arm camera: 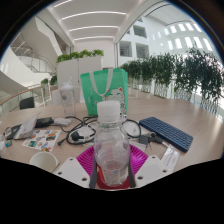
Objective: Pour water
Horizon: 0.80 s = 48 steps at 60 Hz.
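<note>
My tongs (111, 170) are closed on a clear plastic bottle (110, 145) with a white cap (108, 110). Both pink pads (87, 160) press against its sides, so the fingers stand only as far apart as the bottle is wide. The bottle is upright between the fingers, its cap rising just ahead of me, and I can see through its clear wall to the things behind it.

Below and to the left of the bottle, near my left finger, sits a paper cup (43, 160) on the round pale table (190, 135). Farther left on the table is a scatter of small items (28, 130) that I cannot make out clearly, and a tangle of dark cable (82, 130) runs across the middle, behind the bottle. To the right lies a flat dark keyboard (165, 132), set at a slant, well apart from the bottle.

At the far side of the table stands a green bag (104, 88) with handles, upright, directly beyond the bottle. Left of it is a tall clear glass (68, 98). Beyond the table, a row of leafy plants (180, 70) lines the right of a bright hall with large windows (185, 35), and a white planter with greenery (78, 62) sits far behind the bag.
</note>
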{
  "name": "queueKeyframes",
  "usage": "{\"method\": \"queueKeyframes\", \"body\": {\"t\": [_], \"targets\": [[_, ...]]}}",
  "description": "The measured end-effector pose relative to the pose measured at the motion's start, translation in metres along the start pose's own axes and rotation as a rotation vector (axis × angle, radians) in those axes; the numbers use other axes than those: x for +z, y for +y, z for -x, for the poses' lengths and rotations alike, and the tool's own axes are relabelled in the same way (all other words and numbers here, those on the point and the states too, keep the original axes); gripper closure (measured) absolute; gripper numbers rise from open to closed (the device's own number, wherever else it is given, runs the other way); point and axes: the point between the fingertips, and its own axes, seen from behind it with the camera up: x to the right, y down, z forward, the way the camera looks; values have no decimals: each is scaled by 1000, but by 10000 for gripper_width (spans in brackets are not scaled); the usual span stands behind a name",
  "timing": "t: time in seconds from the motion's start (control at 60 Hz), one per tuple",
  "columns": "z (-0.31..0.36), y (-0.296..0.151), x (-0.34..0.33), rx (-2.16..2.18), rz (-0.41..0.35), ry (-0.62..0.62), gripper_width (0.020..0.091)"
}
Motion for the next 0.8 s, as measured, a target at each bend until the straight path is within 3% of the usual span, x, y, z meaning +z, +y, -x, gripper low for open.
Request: {"method": "queueKeyframes", "body": {"t": [0.167, 0.283, 0.317, 0.383, 0.433, 0.633, 0.8], "targets": [[-2, 0, -1, 29, -25, -5, 657], [9, -9, -12, 54, -5, 2, 558], [7, -4, -13, 70, 20, 10, 507], [0, 17, -22, 113, 106, 43, 245], [3, 15, -30, 151, 83, 46, 284], [3, 8, -105, 185, 78, 98, 270], [30, -17, -211, 157, 65, 125, 270]]}}
